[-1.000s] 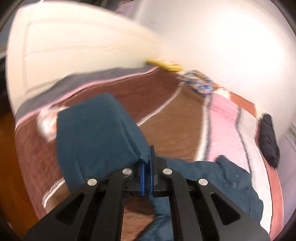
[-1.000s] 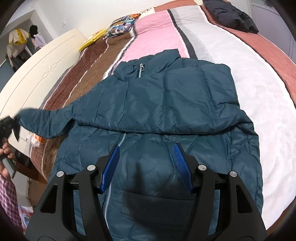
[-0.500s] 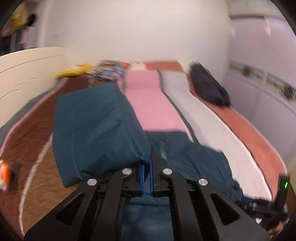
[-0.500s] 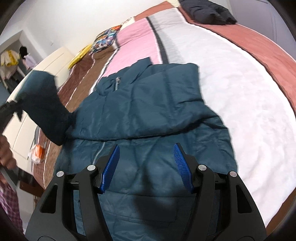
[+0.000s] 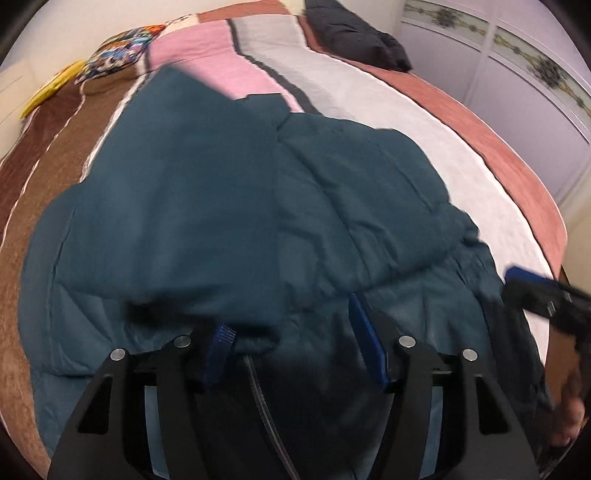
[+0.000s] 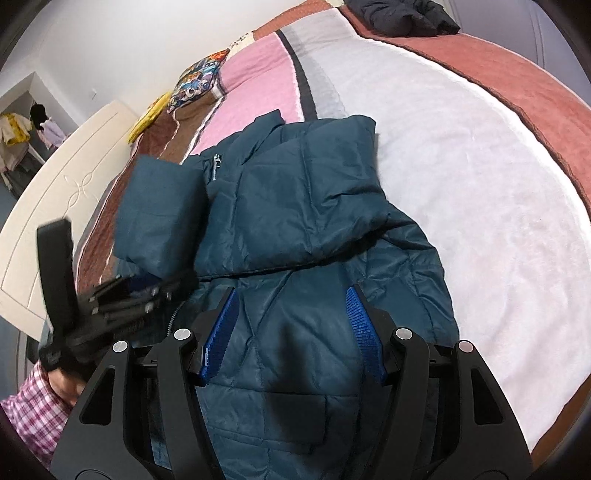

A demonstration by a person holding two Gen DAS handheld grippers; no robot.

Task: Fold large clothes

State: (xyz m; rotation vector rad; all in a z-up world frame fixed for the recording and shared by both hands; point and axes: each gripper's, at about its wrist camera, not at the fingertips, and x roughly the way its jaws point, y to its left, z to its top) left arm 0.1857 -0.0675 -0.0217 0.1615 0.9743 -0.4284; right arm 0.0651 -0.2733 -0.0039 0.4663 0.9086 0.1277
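One teal puffer jacket (image 6: 295, 206) lies spread on the bed (image 6: 480, 192), front up, its collar toward the pillows and its zipper (image 6: 217, 167) showing near the neck. Both sleeves are folded in across the chest: the sleeve (image 6: 162, 214) on the headboard side lies over the front with its cuff end toward the hem, and the other sleeve (image 6: 325, 192) lies across the upper body.

There are two hand-held grippers. The left hand-held gripper (image 5: 295, 343) hovers low over the jacket's lower front; its jaws have just been opening and now stand apart, the cuff edge of the folded sleeve lying just ahead of and partly between the blue pads (image 5: 365, 347) without being pressed. In the right wrist view the same tool (image 6: 110, 295) shows blurred at the left edge, held by a hand in a checked sleeve (image 6: 33, 410). The right hand-held gripper (image 6: 291, 328) is open over the jacket's hem half, nothing between its pads.

Two pillows sit at the far end, one patterned (image 6: 195, 83) and one yellow (image 6: 149, 116). One dark garment (image 6: 406, 16) is bunched at the far corner. A wide stretch of white and pink blanket lies bare to the jacket's right, up to the rust-coloured border at the bed's edge. A cream headboard (image 6: 55, 206) runs along the left.
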